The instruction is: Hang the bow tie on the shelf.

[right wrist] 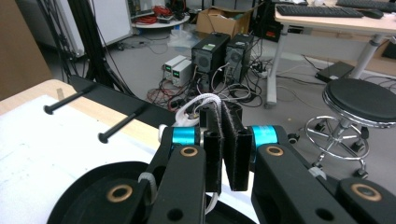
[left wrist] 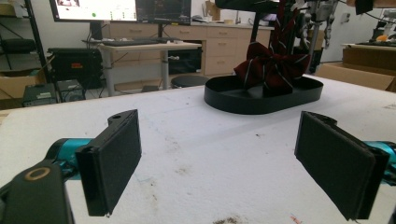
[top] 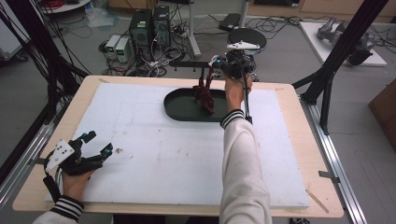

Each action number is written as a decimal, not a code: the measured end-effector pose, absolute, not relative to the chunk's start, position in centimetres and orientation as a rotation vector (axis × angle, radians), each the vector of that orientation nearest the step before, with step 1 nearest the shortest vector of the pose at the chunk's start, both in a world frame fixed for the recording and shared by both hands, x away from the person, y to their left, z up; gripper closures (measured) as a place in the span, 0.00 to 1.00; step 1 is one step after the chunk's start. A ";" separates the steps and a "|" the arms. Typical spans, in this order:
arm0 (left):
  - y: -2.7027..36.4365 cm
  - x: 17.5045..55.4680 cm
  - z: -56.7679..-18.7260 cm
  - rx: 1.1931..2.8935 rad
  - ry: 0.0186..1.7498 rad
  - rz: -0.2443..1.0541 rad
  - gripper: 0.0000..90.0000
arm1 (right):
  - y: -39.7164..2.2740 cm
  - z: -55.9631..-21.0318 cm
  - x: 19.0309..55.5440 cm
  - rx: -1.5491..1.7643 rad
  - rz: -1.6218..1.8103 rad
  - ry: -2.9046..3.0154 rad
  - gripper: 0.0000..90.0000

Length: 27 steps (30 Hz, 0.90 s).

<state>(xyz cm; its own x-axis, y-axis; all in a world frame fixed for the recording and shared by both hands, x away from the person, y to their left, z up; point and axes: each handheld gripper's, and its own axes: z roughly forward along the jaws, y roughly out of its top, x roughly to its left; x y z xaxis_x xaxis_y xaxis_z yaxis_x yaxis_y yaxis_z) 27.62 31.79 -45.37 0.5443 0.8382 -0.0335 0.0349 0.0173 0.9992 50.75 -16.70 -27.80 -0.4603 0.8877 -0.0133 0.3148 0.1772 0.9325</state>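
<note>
- A dark red striped tie [top: 204, 93] hangs from the right hand-held gripper [top: 219, 65], its jaws pinched together on the white elastic strap; its lower end is bunched in a black oval tray [top: 180, 109] at the table's 12 o'clock.
- The tie's long axis runs nearly upright; the tray's runs from 9 to 3 o'clock.
- A black rack with two pegs [right wrist: 74, 98] stands just behind the tray.
- The left hand-held gripper [top: 95, 144] rests at 8 o'clock on the white table [top: 163, 158], jaws wide and empty.
</note>
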 end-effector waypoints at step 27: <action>31.8 27.6 -45.4 1.430 0.805 0.744 0.17 | -16.3 -28.8 51.5 1.134 1.131 1.914 0.62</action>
